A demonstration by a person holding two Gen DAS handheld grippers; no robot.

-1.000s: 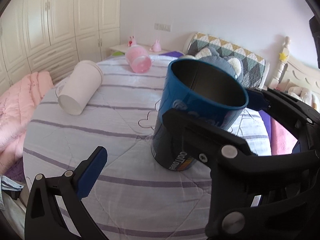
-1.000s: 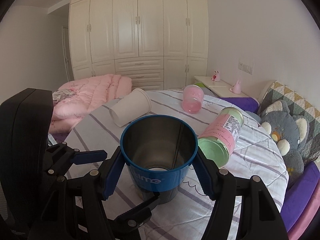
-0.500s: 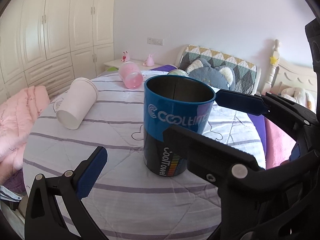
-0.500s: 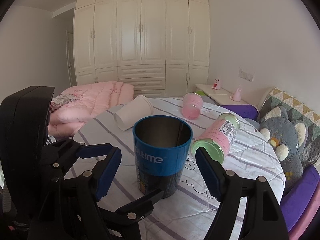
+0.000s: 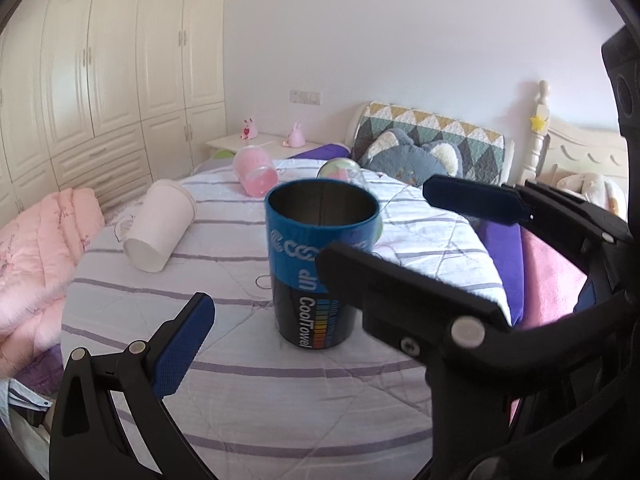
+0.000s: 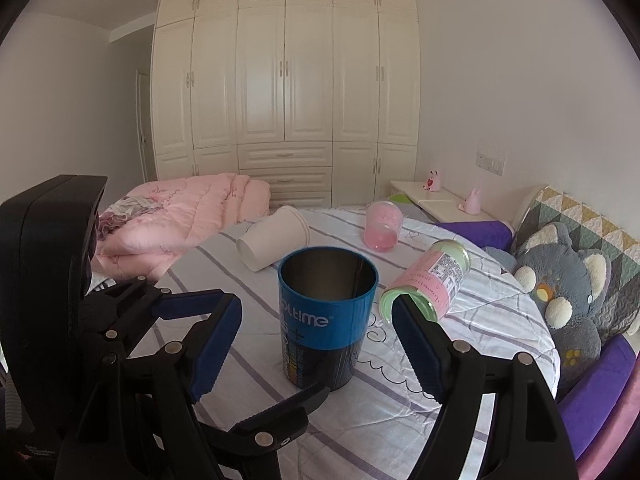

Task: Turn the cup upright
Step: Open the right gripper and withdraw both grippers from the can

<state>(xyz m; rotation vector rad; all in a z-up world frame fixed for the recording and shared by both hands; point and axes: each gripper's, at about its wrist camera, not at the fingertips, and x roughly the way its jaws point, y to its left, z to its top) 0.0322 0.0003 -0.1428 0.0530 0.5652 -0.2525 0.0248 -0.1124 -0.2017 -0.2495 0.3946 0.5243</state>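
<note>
A blue and black metal cup [image 5: 320, 260] stands upright on the striped table, mouth up; it also shows in the right wrist view [image 6: 326, 316]. My right gripper [image 6: 316, 340] is open, its blue pads apart on either side of the cup and not touching it. My left gripper [image 5: 272, 328] is open and empty, just in front of the cup; its right finger is hidden by the right gripper's arm. A white paper cup [image 5: 160, 226], a pink cup [image 5: 256, 170] and a pink-and-green cup [image 6: 428, 280] lie on their sides.
The round table [image 5: 240, 400] has a white cloth with purple stripes. A pink quilt [image 6: 180, 216] lies to the left, a grey plush toy [image 6: 568, 280] and purple cushions to the right. White wardrobes [image 6: 288, 100] stand behind.
The right gripper has opened and let go of the blue cup, which went from tilted to standing upright on the table. Both grippers have drawn back from it.
</note>
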